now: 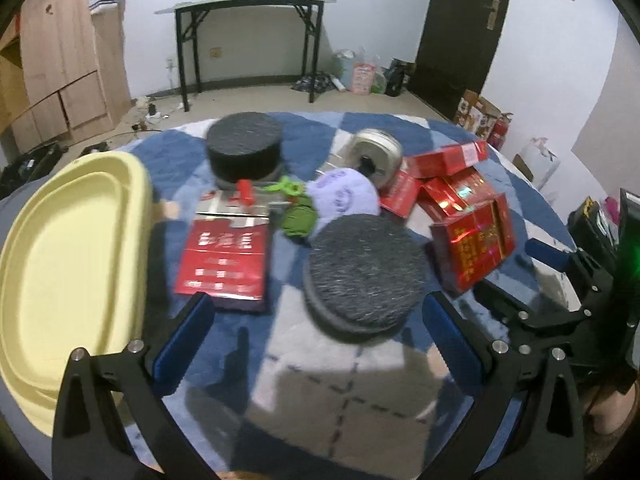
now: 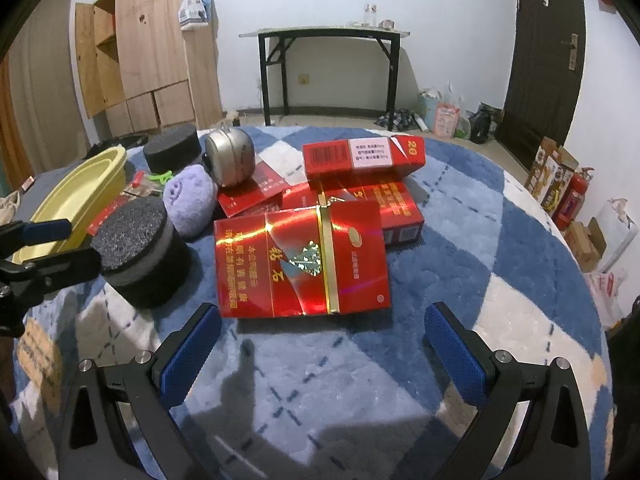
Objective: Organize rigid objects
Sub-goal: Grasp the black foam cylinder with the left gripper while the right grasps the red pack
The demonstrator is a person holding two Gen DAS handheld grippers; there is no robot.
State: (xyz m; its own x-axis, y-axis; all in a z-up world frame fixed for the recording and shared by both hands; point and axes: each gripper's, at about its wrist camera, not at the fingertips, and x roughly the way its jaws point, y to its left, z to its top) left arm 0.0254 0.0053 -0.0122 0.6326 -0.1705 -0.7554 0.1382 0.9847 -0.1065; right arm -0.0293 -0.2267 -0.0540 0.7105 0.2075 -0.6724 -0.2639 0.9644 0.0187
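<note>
Tray (image 1: 60, 240), left of frame: nothing held. Boxes (image 2: 302, 256), pucks (image 1: 362, 268), tin (image 2: 231, 156) are left unsorted. Both tongs (image 1: 316, 344) (image 2: 322, 348) are spread wide, empty.

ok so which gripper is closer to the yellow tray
Left. The left gripper hangs open with the yellow tray right beside its left finger. The right gripper, also open, faces the red boxes, with the tray farther off, beyond the left gripper.
</note>
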